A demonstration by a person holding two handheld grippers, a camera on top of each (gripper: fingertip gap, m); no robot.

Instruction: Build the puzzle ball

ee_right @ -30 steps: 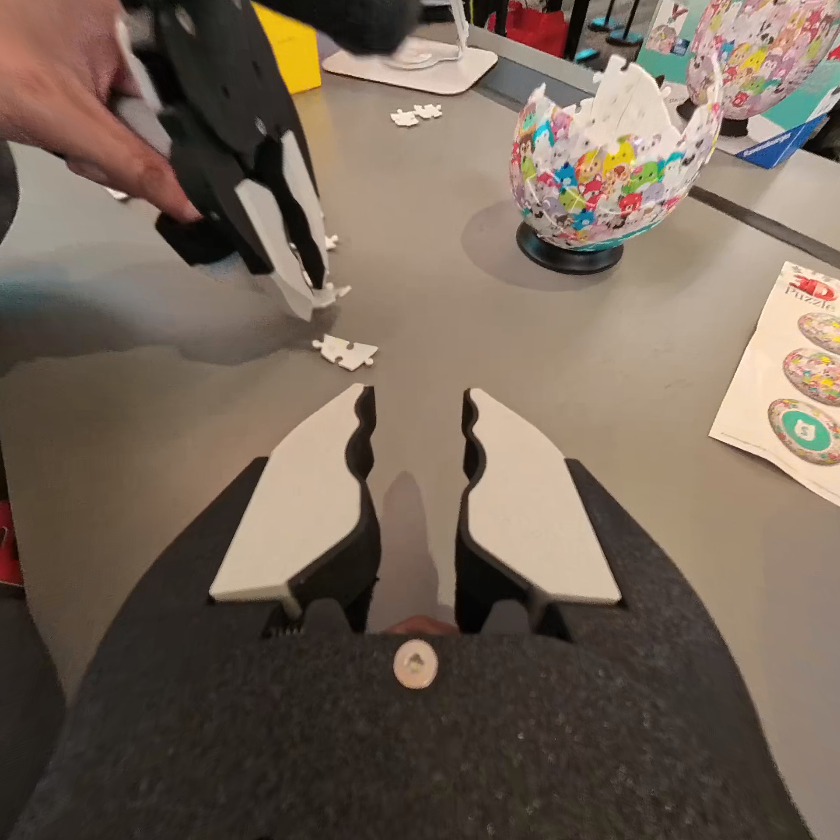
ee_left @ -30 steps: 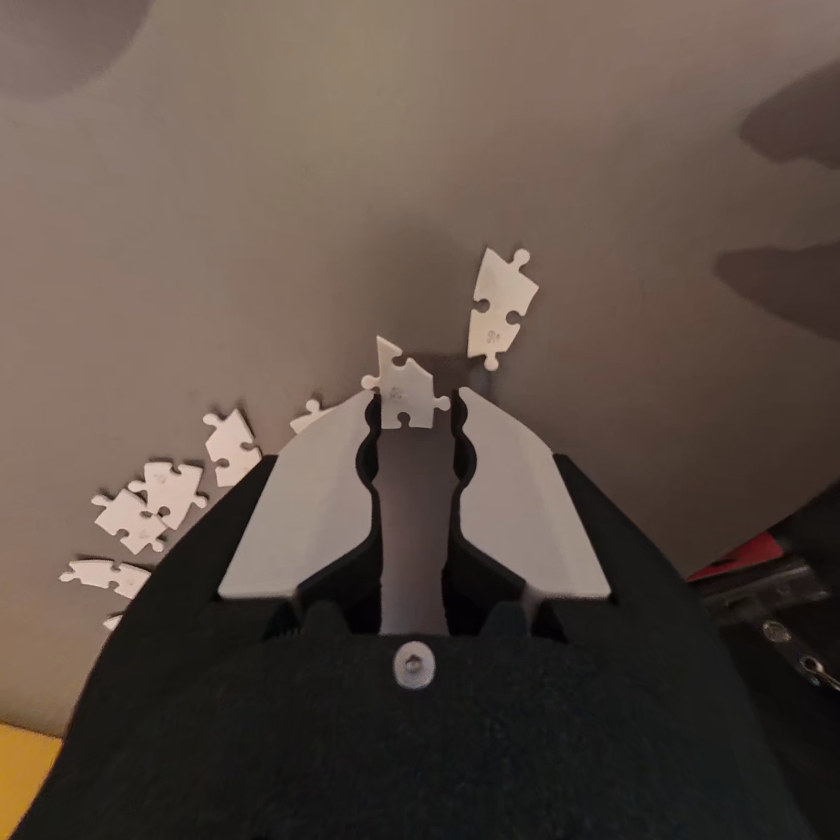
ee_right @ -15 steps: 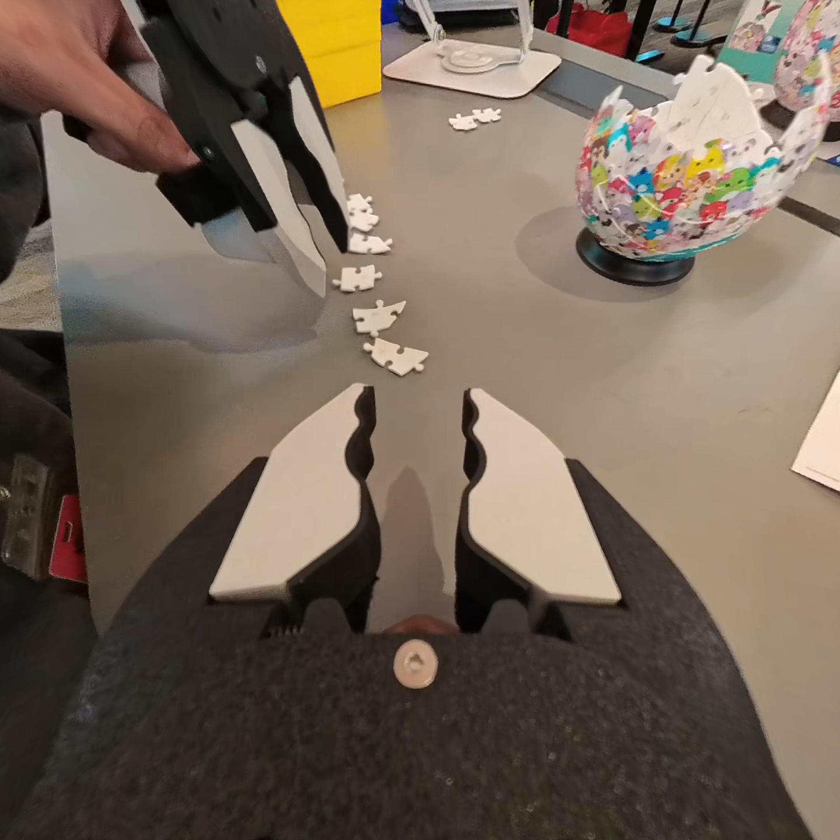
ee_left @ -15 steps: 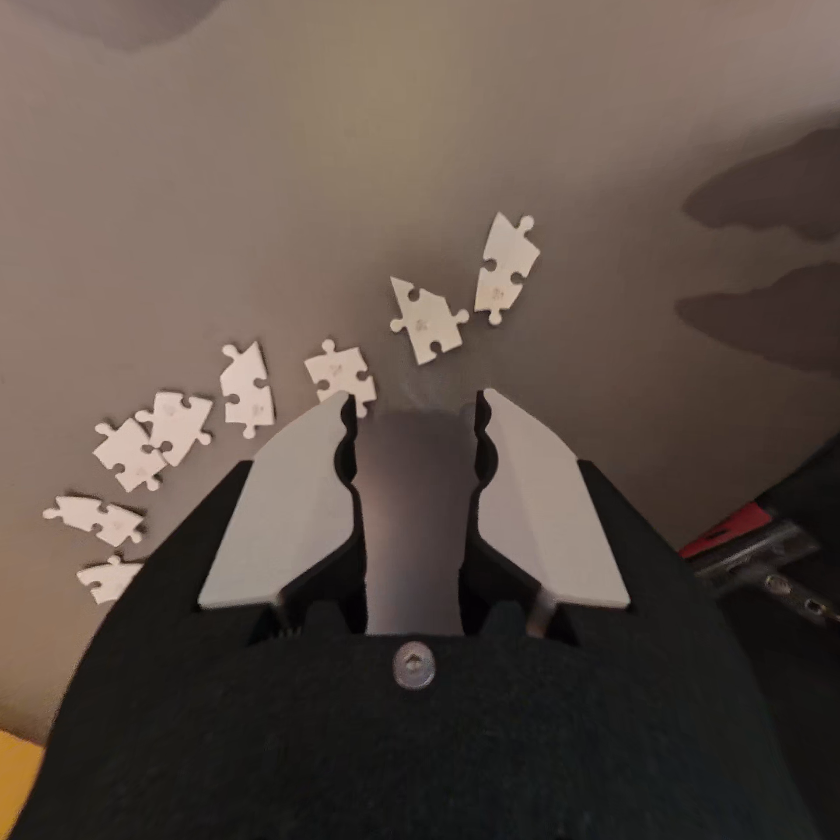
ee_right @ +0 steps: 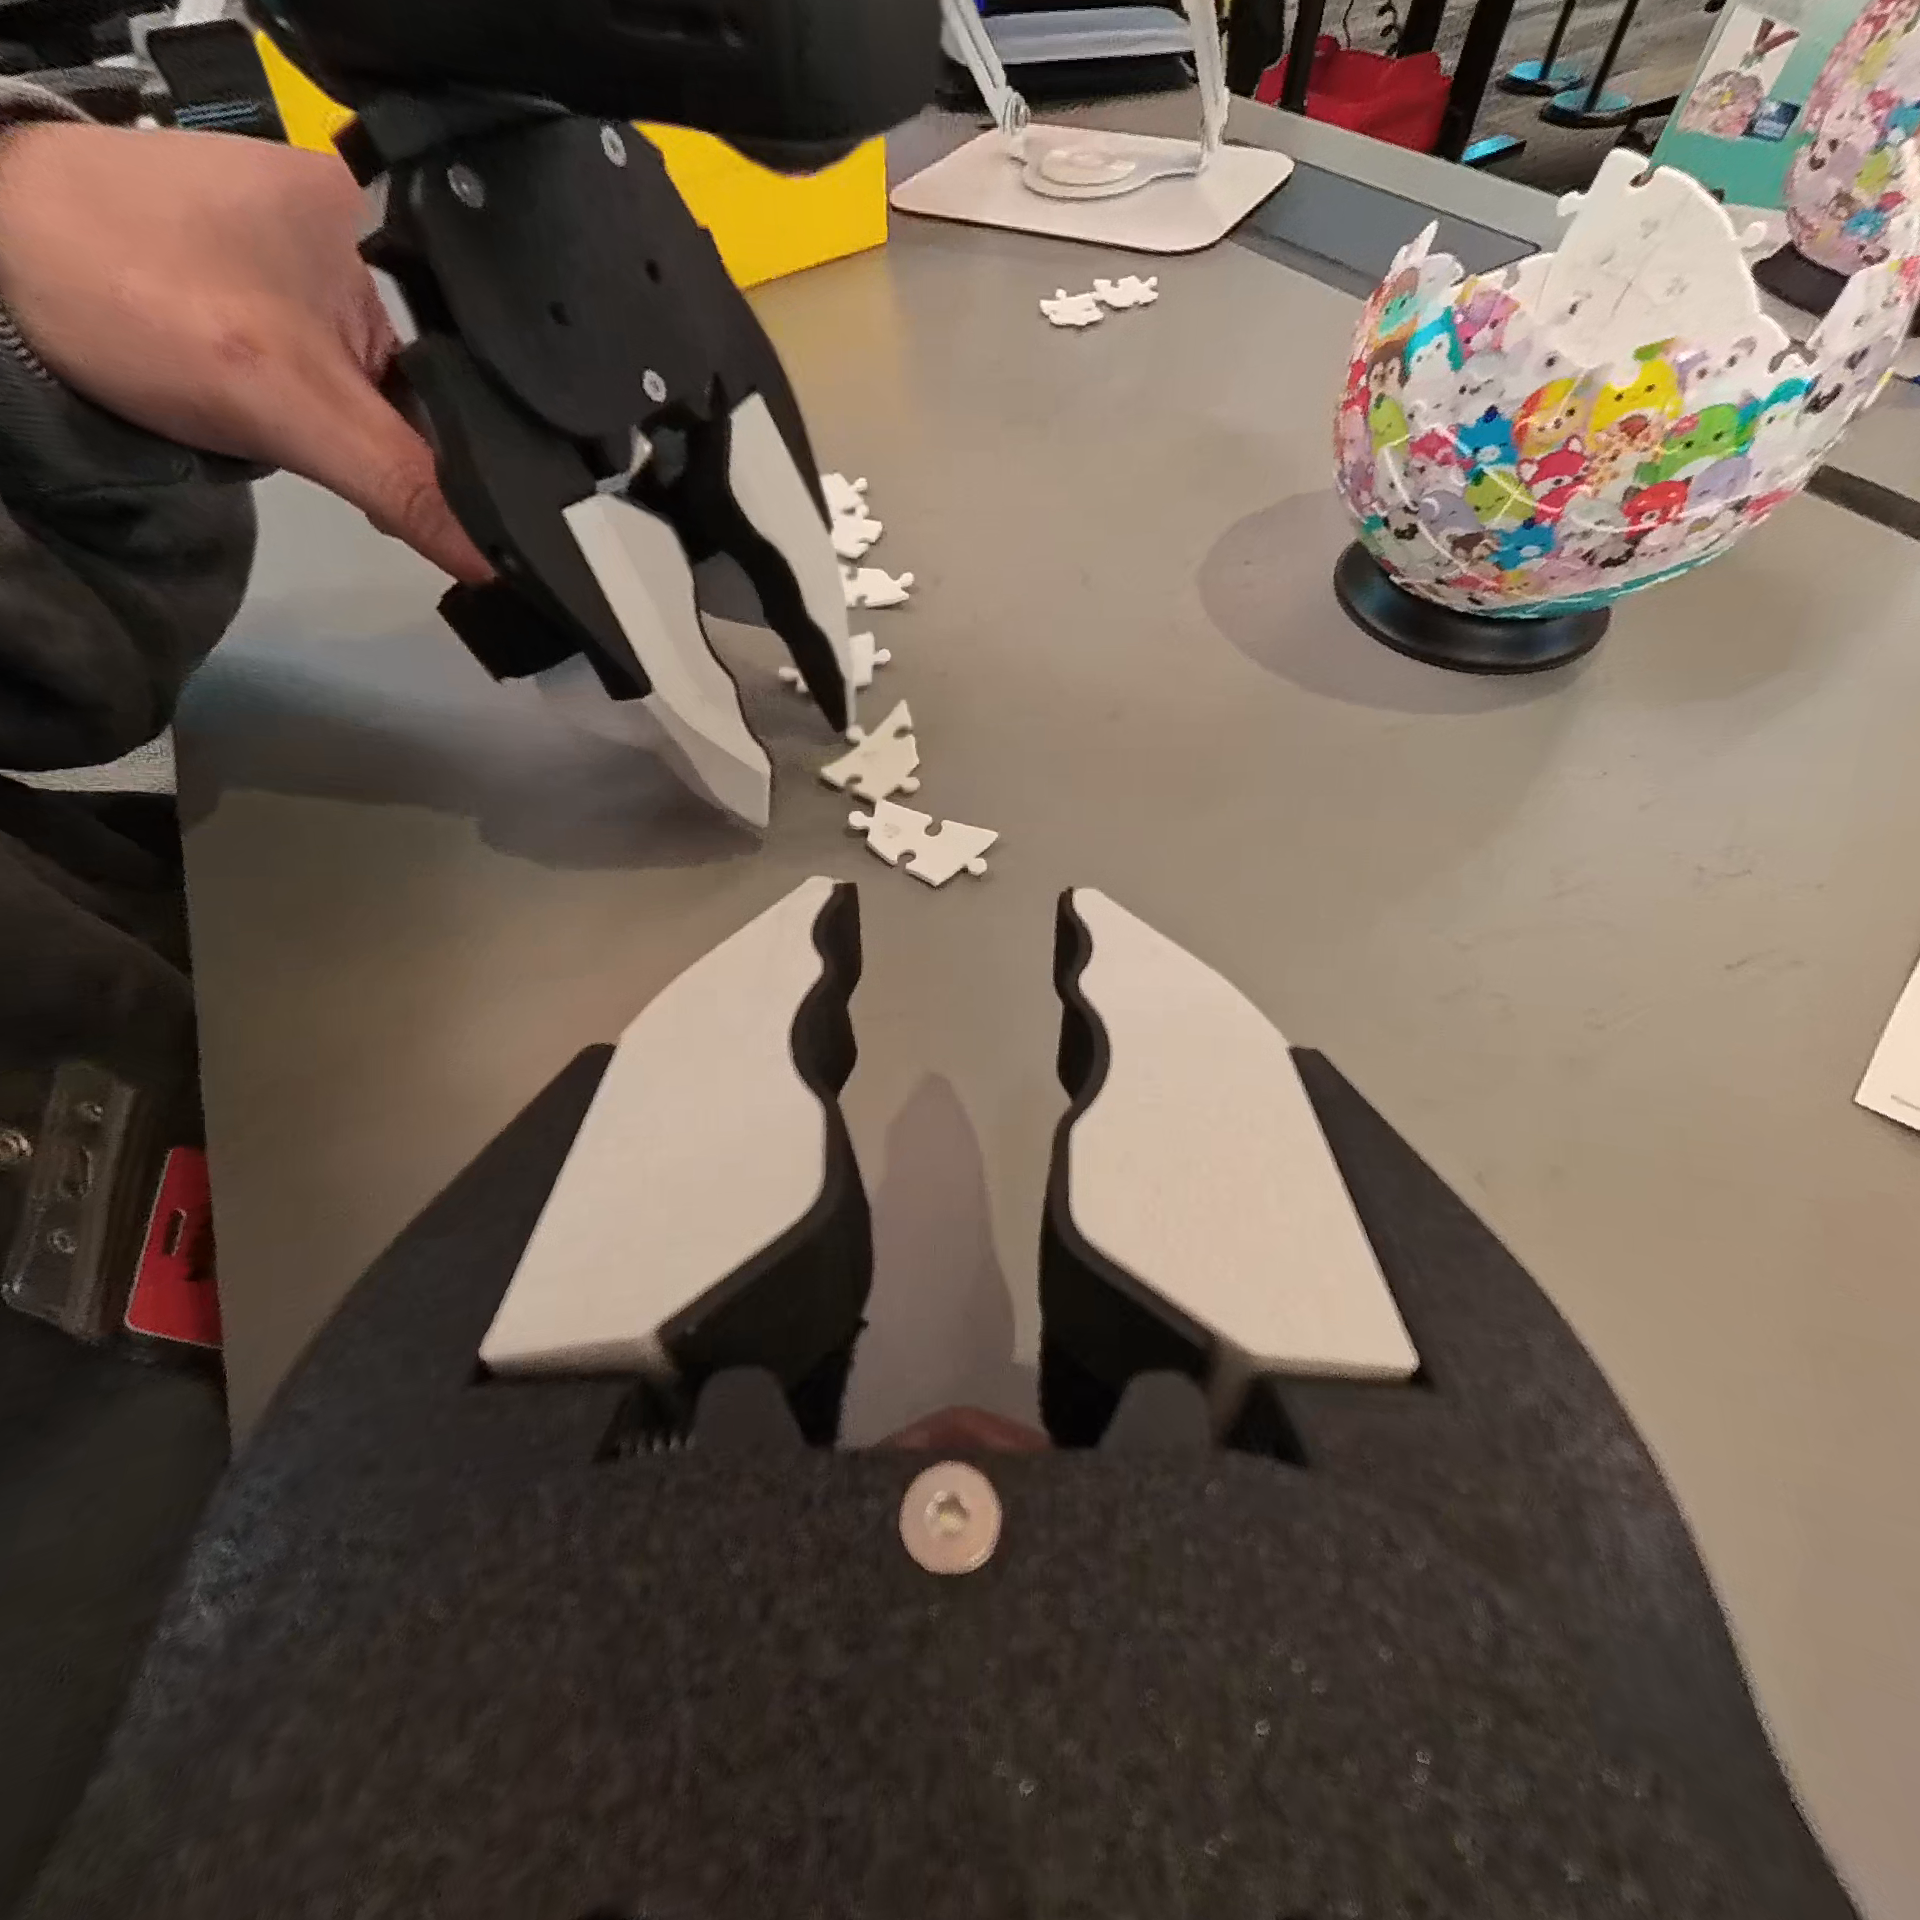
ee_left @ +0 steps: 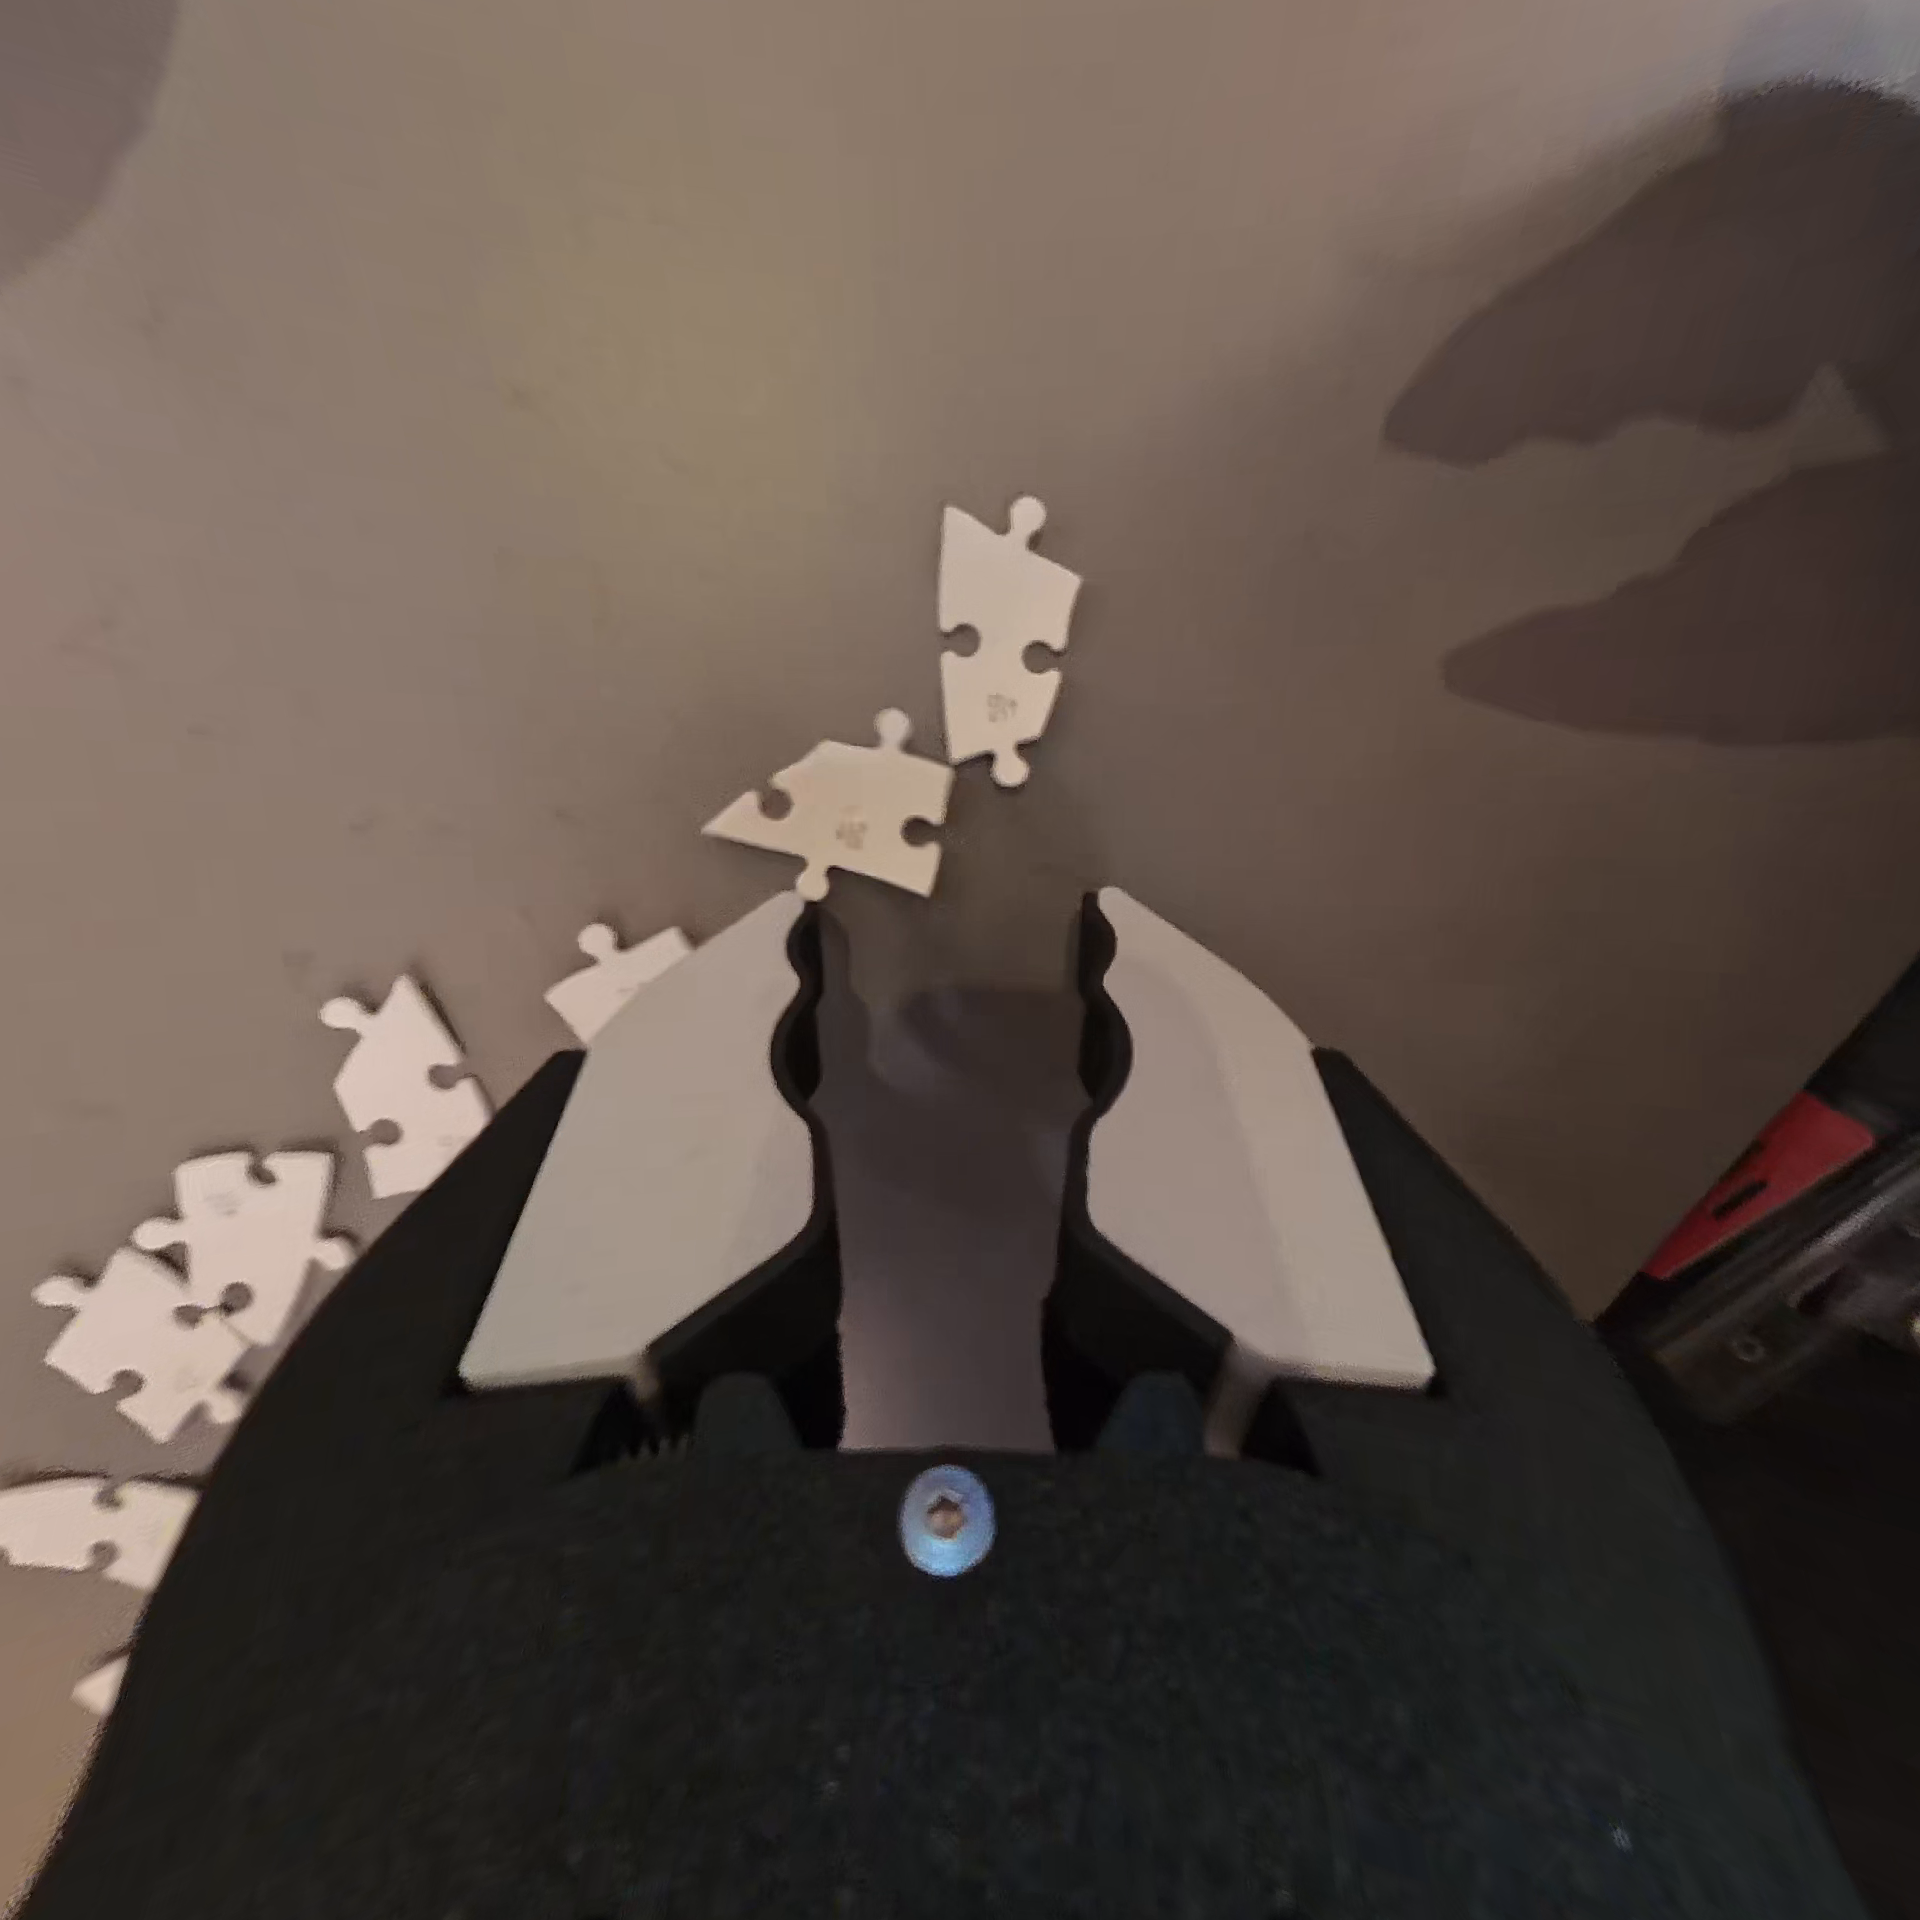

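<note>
The half-built colourful puzzle ball sits on a black ring stand at the far right of the grey table. White loose pieces lie face down in a curved row. My left gripper is open and low over the table, also seen in the right wrist view. Its left fingertip is at the knob of a wedge-shaped piece. Another piece lies just beyond. My right gripper is open, empty, just short of that piece.
A yellow box and a white stand base are at the back. Two loose pieces lie near them. A printed sheet lies at the right edge. A hand holds the left gripper. From either gripper's tips it is about 20 cm to the half-built colourful puzzle ball.
The left gripper let go of the wedge piece, rose and opened wider, then came down again beside it. The piece now lies turned. The right gripper drifted closer to the row of pieces.
</note>
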